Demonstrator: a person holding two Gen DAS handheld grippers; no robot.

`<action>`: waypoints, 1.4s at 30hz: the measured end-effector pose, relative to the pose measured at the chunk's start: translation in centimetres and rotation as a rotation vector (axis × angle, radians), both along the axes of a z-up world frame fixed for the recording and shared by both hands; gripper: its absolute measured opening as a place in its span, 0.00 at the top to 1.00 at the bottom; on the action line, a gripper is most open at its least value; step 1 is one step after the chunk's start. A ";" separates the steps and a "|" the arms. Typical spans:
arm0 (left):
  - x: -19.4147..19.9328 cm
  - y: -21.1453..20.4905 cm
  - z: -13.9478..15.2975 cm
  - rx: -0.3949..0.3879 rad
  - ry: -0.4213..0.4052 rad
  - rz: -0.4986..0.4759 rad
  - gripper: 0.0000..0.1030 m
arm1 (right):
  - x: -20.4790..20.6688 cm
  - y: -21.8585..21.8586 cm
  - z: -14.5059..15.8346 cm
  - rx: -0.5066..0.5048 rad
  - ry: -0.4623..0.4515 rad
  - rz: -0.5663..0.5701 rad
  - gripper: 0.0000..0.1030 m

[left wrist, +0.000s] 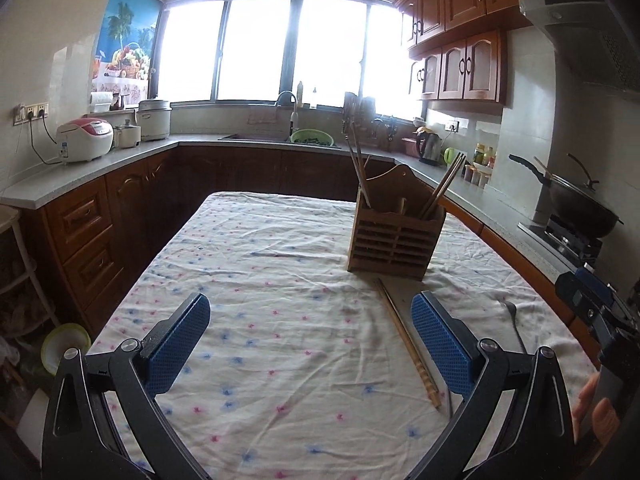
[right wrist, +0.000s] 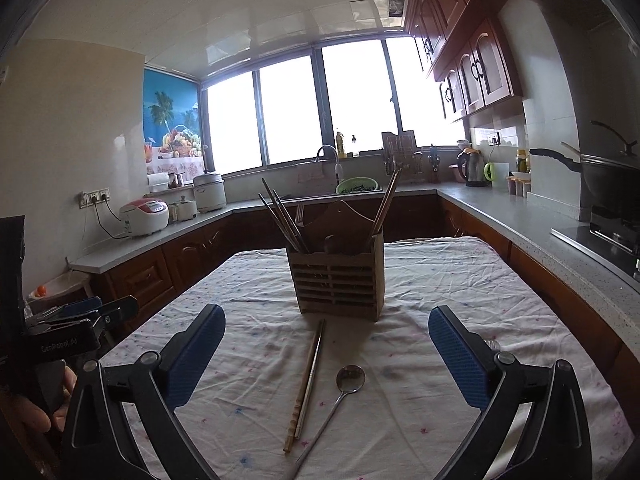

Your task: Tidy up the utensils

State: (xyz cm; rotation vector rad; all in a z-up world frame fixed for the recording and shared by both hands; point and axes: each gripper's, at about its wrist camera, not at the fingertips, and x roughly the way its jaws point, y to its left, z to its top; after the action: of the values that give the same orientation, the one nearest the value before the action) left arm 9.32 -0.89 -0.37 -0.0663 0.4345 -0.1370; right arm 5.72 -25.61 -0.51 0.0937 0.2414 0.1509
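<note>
Chopsticks [right wrist: 306,380] lie as a close pair on the flowered cloth of the bench [right wrist: 460,280], in the lower middle of the right wrist view, running from just in front of the wooden utensil holder [right wrist: 338,276] toward the camera. A metal spoon [right wrist: 344,388] lies just beside them on their right, bowl toward the holder, handle running off the bottom edge. The holder stands upright at frame centre with several chopsticks and a fork already leaning in its compartments.

The right claw [right wrist: 326,356] hangs wide and empty, the pair and the spoon both lying between its blue pads. The left claw [left wrist: 312,344] is also wide and empty, over bare cloth in the lower middle of its view, the pair just inside its right pad.

Risks, as a judgement: the two sticks are thin and flat on soft, wrinkled cloth, so a closing claw may pinch fabric with them, or catch only one and roll the other away. The spoon sits so near that it could be swept or grabbed along. The holder looks light and tall, and a stick pushed in at an angle could tip it or jam against those already leaning there.

Hard to read: the spoon's handle end is cut off in the right view and mostly hidden behind the pad in the left view. Which compartments hold what, and how many sticks each has, cannot be told. The window glare washes out the far counter.
</note>
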 end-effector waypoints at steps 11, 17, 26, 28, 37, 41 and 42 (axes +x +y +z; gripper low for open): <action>-3.8 -0.5 0.8 0.079 -0.093 0.053 0.00 | -4.0 -0.4 1.7 -0.013 -0.085 -0.034 0.00; -3.9 -1.1 -1.7 0.099 -0.057 0.062 0.00 | -4.1 -0.6 -2.8 -0.010 -0.039 -0.082 0.00; -4.8 -1.1 -2.8 0.111 -0.083 0.088 0.00 | -5.4 0.3 -4.1 -0.039 -0.069 -0.094 0.00; -4.9 -1.0 -3.0 0.111 -0.084 0.089 0.00 | -5.5 0.4 -4.2 -0.042 -0.073 -0.091 0.00; -5.1 -0.7 -3.2 0.096 -0.084 0.097 0.00 | -5.6 0.6 -4.6 -0.039 -0.074 -0.088 0.00; -5.2 -0.8 -3.2 0.096 -0.085 0.092 0.00 | -5.7 0.5 -4.6 -0.031 -0.083 -0.090 0.00; -5.3 -0.8 -3.2 0.099 -0.087 0.092 0.00 | -5.7 0.5 -4.6 -0.030 -0.083 -0.089 0.00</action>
State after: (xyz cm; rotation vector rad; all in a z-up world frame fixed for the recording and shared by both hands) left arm 4.02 -1.68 -3.59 0.0167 0.3505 -0.0276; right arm 0.01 -25.12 -5.13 0.0681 0.1564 0.0626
